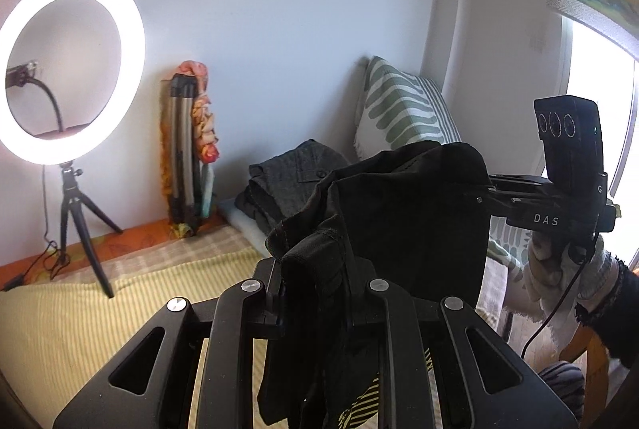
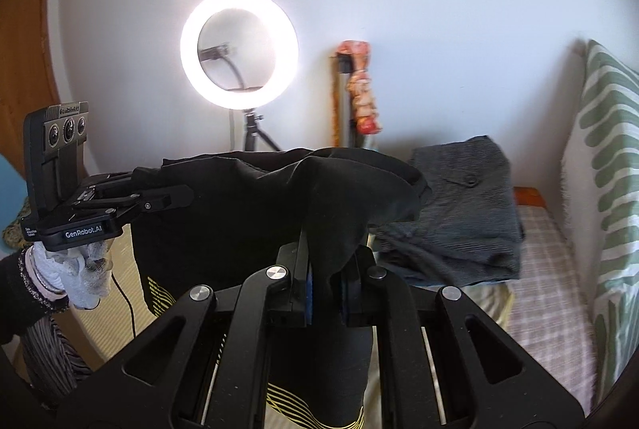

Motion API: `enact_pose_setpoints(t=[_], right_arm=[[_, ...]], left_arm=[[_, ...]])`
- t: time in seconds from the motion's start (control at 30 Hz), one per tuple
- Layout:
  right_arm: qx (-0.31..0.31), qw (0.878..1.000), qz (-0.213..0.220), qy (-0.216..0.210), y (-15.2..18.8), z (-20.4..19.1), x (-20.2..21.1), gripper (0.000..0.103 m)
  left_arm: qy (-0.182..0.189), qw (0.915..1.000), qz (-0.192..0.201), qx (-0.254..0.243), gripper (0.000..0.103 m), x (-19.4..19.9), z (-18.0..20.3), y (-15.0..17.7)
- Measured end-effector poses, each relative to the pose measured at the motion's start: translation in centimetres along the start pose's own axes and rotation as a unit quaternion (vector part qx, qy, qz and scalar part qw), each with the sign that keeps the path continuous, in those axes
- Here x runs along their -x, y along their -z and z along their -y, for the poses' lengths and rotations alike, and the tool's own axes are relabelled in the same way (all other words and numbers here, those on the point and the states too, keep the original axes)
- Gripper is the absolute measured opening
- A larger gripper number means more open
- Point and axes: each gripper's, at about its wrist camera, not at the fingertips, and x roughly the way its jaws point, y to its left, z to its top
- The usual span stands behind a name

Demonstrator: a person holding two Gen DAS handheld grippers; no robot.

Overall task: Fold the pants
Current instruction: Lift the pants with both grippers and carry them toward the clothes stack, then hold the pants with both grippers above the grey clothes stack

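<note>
The left claw [image 1: 315, 293] is clamped tight on a bunched edge of the black pants [image 1: 399, 213], and the right claw [image 2: 325, 285] is likewise pinched shut on another part of the same edge, so the pants hang in the air between the two, draped down in front of both cameras with a yellow line print showing at the lower hem. In the right wrist view the left claw [image 2: 167, 199] enters from the left, held by a white-gloved hand [image 2: 82, 275] with a dark sleeve and bracelets at the wrist; in the left wrist view the right claw [image 1: 485, 193] enters from the right, held by the other gloved hand [image 1: 559, 265]. The pants are above the bed [image 1: 120, 293], which carries a striped yellow-green cover. Behind the pants on the bed lies a folded grey garment [image 2: 459, 213], and beside that, against the wall, leans a green-and-white pillow [image 2: 607, 165]. Farther back on the bed stands a lit ring light [image 2: 239, 49] on a small tripod, and near it a folded stand wrapped in orange patterned cloth [image 2: 359, 89] leans on the white wall.
</note>
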Motion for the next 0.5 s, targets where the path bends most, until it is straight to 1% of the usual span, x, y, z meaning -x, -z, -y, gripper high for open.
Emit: enact_pose_setpoints(t=[0.13,0.27,0.4,0.5], right_arm=[[0.000,1.000,0.001,0.030,-1.9,3.9,0.1,0.010],[0.009,0.998,0.000,0.059,-4.3,7.8,-0.5,0.010],[0.016,0.997,-0.004,0.073,-6.9,11.5,-2.0,0.010],[0.029,0.996,-0.012,0.084,-8.4,13.7,-3.9,0.010]], left_arm=[[0.015,0.9999,0.005,-0.006,0.018,-3.6,1.2,-2.5],[0.025,0.9995,0.017,-0.013,0.018,-7.3,1.9,-5.5],[0.024,0.9994,0.022,-0.015,0.018,-11.0,2.0,-7.4],[0.022,0.9996,0.019,-0.003,0.018,-14.0,1.1,-8.2]])
